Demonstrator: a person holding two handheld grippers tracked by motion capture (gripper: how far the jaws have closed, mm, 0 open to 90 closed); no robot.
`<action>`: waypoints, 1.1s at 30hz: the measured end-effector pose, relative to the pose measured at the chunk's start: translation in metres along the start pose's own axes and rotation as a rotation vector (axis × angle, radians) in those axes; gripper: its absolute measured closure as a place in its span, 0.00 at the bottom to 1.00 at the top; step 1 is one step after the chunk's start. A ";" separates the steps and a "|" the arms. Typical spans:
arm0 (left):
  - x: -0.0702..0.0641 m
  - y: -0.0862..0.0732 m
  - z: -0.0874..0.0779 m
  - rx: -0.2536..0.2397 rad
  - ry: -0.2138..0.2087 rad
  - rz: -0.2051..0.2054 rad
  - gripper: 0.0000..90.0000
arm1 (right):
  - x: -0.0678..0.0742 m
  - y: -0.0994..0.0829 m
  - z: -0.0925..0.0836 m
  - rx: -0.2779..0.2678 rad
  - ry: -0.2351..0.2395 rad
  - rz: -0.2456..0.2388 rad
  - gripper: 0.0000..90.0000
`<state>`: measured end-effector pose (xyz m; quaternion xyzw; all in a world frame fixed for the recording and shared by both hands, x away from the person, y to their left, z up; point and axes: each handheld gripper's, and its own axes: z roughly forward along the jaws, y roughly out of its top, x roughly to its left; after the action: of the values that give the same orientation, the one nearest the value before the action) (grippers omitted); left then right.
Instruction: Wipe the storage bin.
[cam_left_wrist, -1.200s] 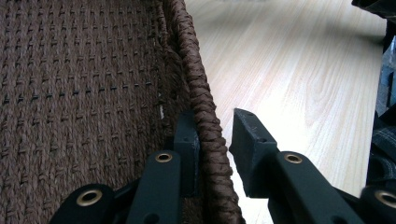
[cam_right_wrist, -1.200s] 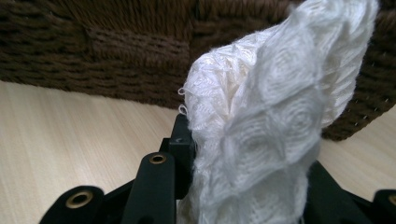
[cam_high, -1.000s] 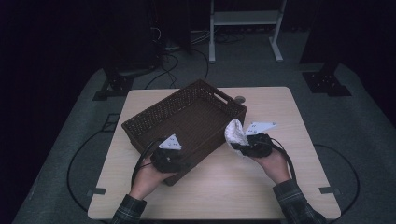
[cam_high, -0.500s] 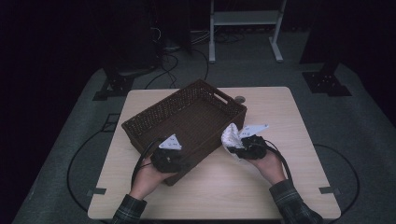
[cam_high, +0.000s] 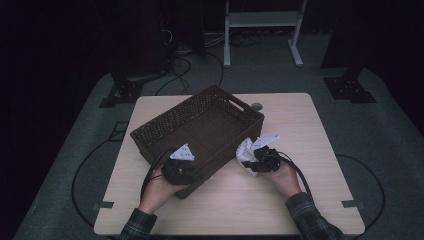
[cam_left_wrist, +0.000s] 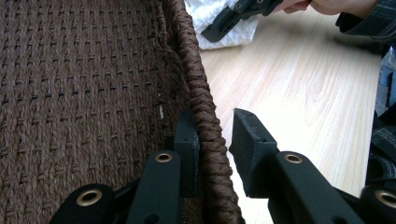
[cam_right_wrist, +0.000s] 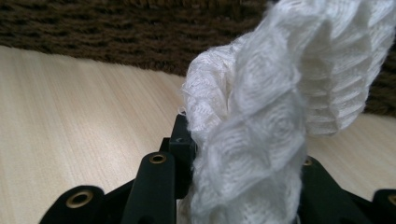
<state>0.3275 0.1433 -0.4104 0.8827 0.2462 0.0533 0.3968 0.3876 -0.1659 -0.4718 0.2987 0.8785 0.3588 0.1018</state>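
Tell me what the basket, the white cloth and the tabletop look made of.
Basket: dark brown woven cord or paper rope, matte; braided rim, visible weave. White cloth: soft knitted or waffle-textured fabric, fuzzy edges. Table: pale wood or wood-look laminate, smooth with straight grain lines.

Darkened lab or recording studio: lone pale wooden table (cam_high: 300, 200) on grey carpeted floor (cam_high: 385, 135), black cables (cam_high: 185, 70) trailing across floor at far left, white metal rack legs (cam_high: 227, 45) at far centre, black stand bases (cam_high: 350, 87) at table's far corners, surroundings unlit
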 end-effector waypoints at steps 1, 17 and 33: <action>0.000 0.000 0.000 0.000 0.000 0.000 0.79 | -0.001 -0.001 0.001 0.003 0.002 -0.001 0.74; 0.000 0.000 0.000 0.003 0.000 0.003 0.79 | 0.018 0.010 -0.023 -0.064 -0.011 -0.073 0.74; 0.001 0.000 0.000 0.003 -0.001 0.001 0.79 | 0.038 0.024 -0.048 -0.154 -0.011 -0.126 0.74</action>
<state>0.3279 0.1438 -0.4102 0.8834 0.2455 0.0526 0.3957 0.3491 -0.1569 -0.4189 0.2360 0.8649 0.4163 0.1517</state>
